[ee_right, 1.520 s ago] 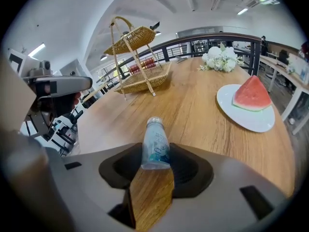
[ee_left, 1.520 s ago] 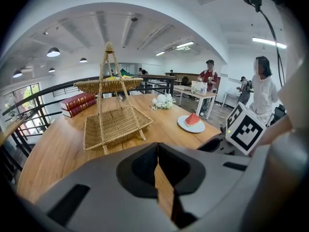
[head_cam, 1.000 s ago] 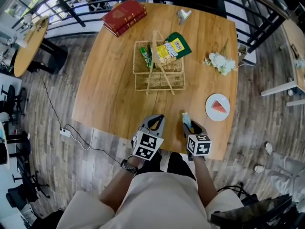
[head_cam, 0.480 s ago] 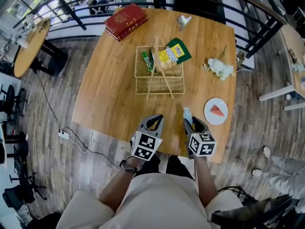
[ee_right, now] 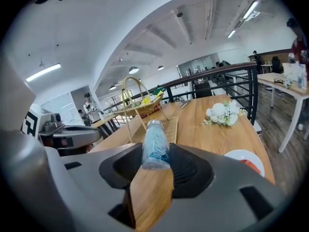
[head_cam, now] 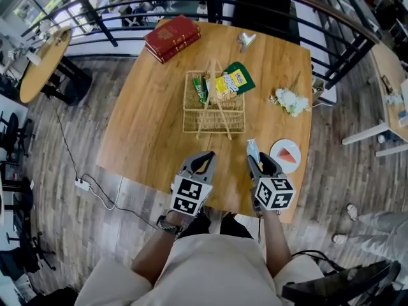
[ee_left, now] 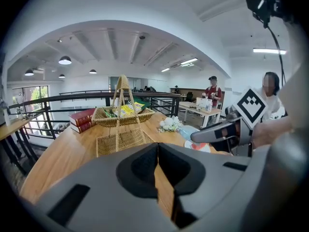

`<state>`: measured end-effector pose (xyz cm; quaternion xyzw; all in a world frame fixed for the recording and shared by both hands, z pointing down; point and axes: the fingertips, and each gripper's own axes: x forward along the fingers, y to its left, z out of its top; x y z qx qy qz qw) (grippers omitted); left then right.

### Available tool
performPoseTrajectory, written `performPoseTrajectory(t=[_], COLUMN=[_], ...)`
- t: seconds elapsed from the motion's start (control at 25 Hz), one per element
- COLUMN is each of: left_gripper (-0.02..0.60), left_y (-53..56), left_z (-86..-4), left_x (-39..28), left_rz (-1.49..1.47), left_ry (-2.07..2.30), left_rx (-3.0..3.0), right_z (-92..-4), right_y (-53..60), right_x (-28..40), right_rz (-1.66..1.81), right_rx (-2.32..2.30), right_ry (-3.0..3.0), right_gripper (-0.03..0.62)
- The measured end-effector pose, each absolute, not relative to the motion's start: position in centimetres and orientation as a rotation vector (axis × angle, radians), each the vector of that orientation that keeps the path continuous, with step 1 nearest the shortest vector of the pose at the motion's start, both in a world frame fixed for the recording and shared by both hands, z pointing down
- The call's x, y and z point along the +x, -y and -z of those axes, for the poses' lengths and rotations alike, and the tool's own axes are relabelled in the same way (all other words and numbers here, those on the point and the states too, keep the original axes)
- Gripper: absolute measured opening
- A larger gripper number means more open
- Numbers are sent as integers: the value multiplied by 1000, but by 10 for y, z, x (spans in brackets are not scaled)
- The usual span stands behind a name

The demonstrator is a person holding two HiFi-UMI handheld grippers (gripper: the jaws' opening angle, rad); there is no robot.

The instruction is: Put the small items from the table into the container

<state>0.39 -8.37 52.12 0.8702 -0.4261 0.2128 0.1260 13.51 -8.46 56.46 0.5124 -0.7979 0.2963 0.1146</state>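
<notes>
Near the front edge of the wooden table [head_cam: 146, 126], both grippers are held side by side above the wood. A small clear bottle [ee_right: 154, 144] with a pale blue label is clamped between the jaws of the right gripper [ee_right: 155, 170], and its far end is pointed toward the basket. The jaws of the left gripper [ee_left: 158, 151] are pressed together, and nothing is held between them.

At the middle of the table a wicker basket [head_cam: 213, 85] with a tall handle is set, well apart from both grippers. A yellow packet [head_cam: 229, 81] and a dark green packet [head_cam: 245, 71] are seen in it. A flat wicker panel [head_cam: 213, 116] is laid against its near side; it is possibly a lid, though that cannot be settled from these views.

Just beside the right gripper, on its right, a white plate [head_cam: 277, 152] bearing a red wedge is placed. A bunch of white flowers [head_cam: 290, 101] is laid near the table's right edge. Red books [head_cam: 172, 37] are stacked at the far left corner, and a small metal object [head_cam: 245, 40] is left at the far edge.
</notes>
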Motion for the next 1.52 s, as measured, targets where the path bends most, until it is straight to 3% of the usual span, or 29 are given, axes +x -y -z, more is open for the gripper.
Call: performPoseTrajectory(t=[0.72, 1.52], left_gripper=[8, 8], left_y=[104, 149], left_z=[-484, -479], left_x=[-24, -55], left_rz=[-520, -497], left_ry=[1369, 1439], left_rx=[2528, 2483], right_z=[-476, -472], right_y=[164, 246], right_x=[111, 72], right_rz=[-661, -577], right_rx=[1481, 1372], right_ry=[2528, 2536], right_gripper=[175, 175])
